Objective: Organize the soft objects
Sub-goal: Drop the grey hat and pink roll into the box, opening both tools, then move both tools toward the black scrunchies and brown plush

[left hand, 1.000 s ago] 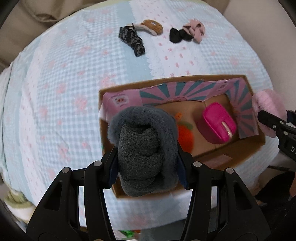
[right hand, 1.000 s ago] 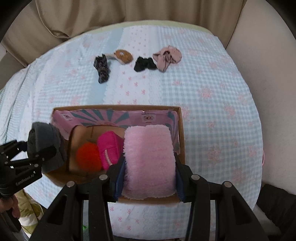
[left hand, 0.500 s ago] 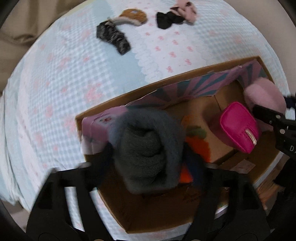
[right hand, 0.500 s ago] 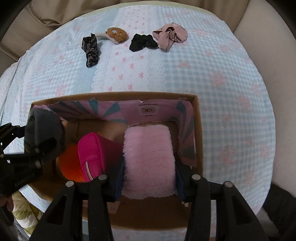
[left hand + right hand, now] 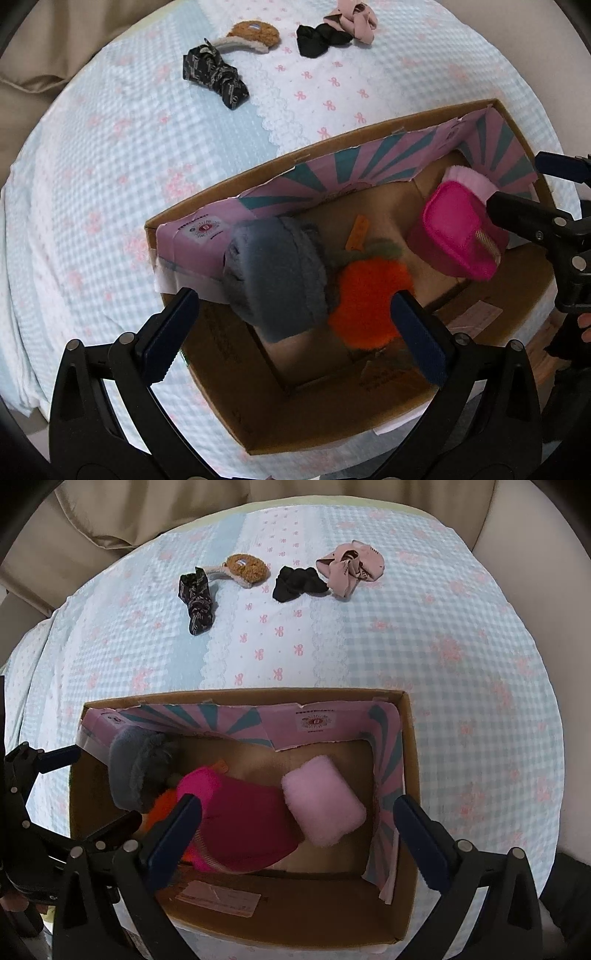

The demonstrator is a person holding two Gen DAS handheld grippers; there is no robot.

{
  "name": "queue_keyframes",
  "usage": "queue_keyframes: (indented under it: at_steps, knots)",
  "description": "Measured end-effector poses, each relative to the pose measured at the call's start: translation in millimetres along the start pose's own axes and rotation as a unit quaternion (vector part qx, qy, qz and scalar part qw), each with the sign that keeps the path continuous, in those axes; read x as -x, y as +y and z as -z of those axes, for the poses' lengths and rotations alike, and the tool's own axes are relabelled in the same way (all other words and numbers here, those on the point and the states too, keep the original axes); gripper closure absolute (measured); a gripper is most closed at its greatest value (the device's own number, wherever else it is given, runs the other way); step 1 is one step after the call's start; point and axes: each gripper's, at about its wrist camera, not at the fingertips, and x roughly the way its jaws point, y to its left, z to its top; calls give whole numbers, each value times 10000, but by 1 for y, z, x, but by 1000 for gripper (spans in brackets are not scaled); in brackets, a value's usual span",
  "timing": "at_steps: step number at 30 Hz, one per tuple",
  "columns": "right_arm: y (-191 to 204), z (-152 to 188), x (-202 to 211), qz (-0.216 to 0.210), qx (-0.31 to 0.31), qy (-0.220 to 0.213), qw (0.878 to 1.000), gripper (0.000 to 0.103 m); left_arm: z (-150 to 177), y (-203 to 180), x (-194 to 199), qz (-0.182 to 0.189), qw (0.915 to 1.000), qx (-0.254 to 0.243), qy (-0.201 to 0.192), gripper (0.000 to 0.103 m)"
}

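Observation:
A cardboard box (image 5: 373, 125) (image 5: 410, 738) with a pink and teal liner sits on the bed. Inside lie a grey fuzzy roll (image 5: 277, 280) (image 5: 133, 768), an orange plush (image 5: 369, 302), a magenta pouch (image 5: 461, 232) (image 5: 240, 823) and a pink fluffy roll (image 5: 323, 805). My left gripper (image 5: 295, 332) is open above the box, the grey roll free between its jaws. My right gripper (image 5: 295, 834) is open above the box, the pink roll lying loose below it.
On the checked bedspread (image 5: 461, 646) beyond the box lie a black patterned scrunchie (image 5: 197, 602), a brown plush item (image 5: 245, 568), a black scrunchie (image 5: 297, 583) and a pink cloth bow (image 5: 351, 568). Beige cushions (image 5: 147, 509) border the bed.
Both grippers moved over the box and opened. The grey roll and the pink roll dropped out of the jaws into the box.

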Motion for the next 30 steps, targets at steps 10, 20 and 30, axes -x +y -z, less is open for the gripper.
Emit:
queue_keyframes:
  at_steps: [10, 20, 30]
  knots:
    - [6, 0, 31, -37, 66, -193, 9998, 0, 8, 1, 27, 104, 9995, 199, -230, 0]
    - [14, 7, 98, -19, 124, -631, 9979, 0, 26, 1, 93, 59, 9957, 596, -708, 0]
    - [15, 34, 191, -26, 76, -1247, 9922, 0, 64, -5, 190, -26, 9796, 1339, -1501, 0]
